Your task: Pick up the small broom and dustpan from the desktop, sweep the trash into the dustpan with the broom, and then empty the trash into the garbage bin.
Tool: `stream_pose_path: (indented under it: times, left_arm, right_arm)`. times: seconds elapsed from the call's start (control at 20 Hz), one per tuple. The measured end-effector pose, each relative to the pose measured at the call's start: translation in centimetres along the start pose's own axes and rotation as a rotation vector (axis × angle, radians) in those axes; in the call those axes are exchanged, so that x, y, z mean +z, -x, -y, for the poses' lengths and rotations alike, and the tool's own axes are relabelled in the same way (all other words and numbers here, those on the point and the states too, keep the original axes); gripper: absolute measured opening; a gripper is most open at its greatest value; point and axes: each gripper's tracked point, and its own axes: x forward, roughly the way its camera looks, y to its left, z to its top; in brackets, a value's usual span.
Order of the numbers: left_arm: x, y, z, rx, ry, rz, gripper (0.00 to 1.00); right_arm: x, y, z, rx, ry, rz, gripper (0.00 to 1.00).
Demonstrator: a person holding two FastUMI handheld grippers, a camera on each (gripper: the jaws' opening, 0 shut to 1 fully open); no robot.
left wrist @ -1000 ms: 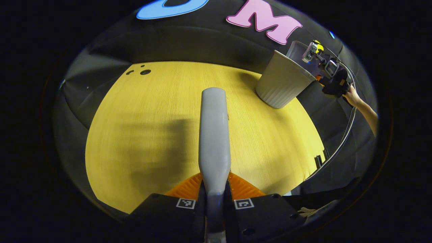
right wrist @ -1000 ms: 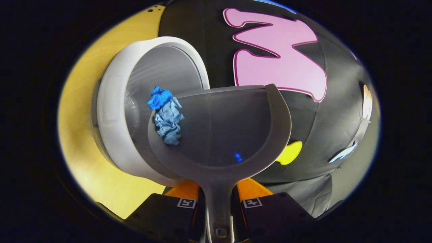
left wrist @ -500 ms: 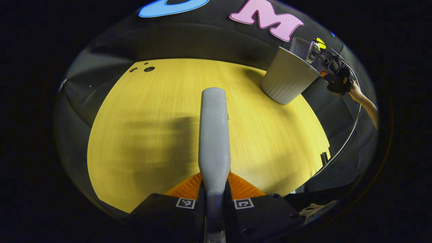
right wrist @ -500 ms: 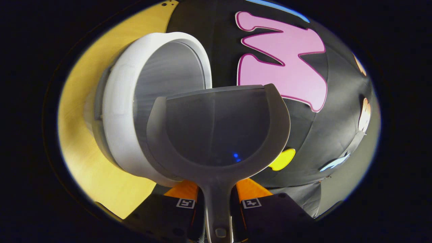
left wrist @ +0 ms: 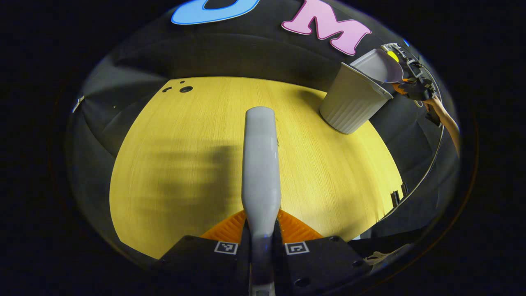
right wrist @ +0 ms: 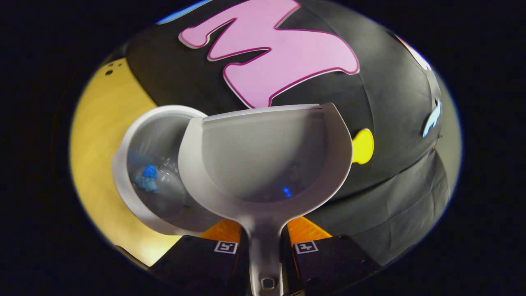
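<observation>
1. Two hand-held grippers are working in the booth, one per hand.
2. One broom (left wrist: 260, 164) is being held by the left hand-held gripper (left wrist: 261, 234); both orange fingers (left wrist: 227, 229) are pressing on the near end of its grey handle, which is pointing away over the yellow table (left wrist: 172, 164).
3. One dustpan (right wrist: 263, 160) is being held by the right hand-held gripper (right wrist: 264, 236), whose fingers (right wrist: 306, 229) are clamped on either side of its handle.
4. One garbage bin (right wrist: 139, 193), white and ribbed on the outside, is standing at the far right of the table; in the left gripper view the bin (left wrist: 349, 102) is sitting near the table's edge.
5. One piece of crumpled blue trash (right wrist: 146, 179) is lying at the bottom of the bin, seen past the left rim of the dustpan.
6. In the right gripper view the dustpan's scoop is facing the camera with its open lip at the far side, and it is overlapping the right part of the bin's mouth.
7. In the left gripper view the dustpan (left wrist: 380, 68) is hanging just above the bin's rim, with the right hand-held gripper (left wrist: 404, 80) and one bare forearm (left wrist: 446, 123) reaching in from the right.
8. Three small dark holes (left wrist: 181, 87) are showing at the table's far left corner.
9. One thin cable (left wrist: 427, 164) is curving down along the right side beyond the table.
</observation>
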Motion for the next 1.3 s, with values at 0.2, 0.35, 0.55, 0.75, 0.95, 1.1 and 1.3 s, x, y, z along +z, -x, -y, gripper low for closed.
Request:
stream_pose_path:
  times: [0.2,0.35,0.55,0.75,0.95,1.1,1.3]
  left_arm:
    - [0.0,0.5,0.0,0.019,0.032,0.013,0.27]
    - [0.1,0.7,0.1,0.033,0.039,0.036,0.31]
    - [0.2,1.0,0.2,0.05,0.051,0.074,0.27]
    - [-1.1,1.0,0.1,0.063,0.039,0.069,0.27]
    - [-3.0,1.3,-0.8,0.088,-0.009,0.061,0.27]
    - [-4.2,0.9,-0.7,0.083,0.002,0.054,0.27]
    - [-6.1,0.2,-0.7,0.09,-0.007,0.008,0.3]
  right_arm:
    - [0.8,-0.2,-0.7,0.09,-0.257,0.023,0.35]
    - [1.4,0.1,-1.4,0.205,-0.475,0.012,0.35]
    - [0.2,0.3,-3.3,0.346,-0.686,-0.026,0.35]
    - [0.2,0.5,-4.7,0.433,-0.722,-0.034,0.35]
    - [-0.7,1.4,-6.9,0.564,-0.779,-0.06,0.35]
    - [-2.1,1.2,-8.3,0.59,-0.711,-0.115,0.35]
    - [-4.5,1.9,-11.2,0.661,-0.679,-0.196,0.35]
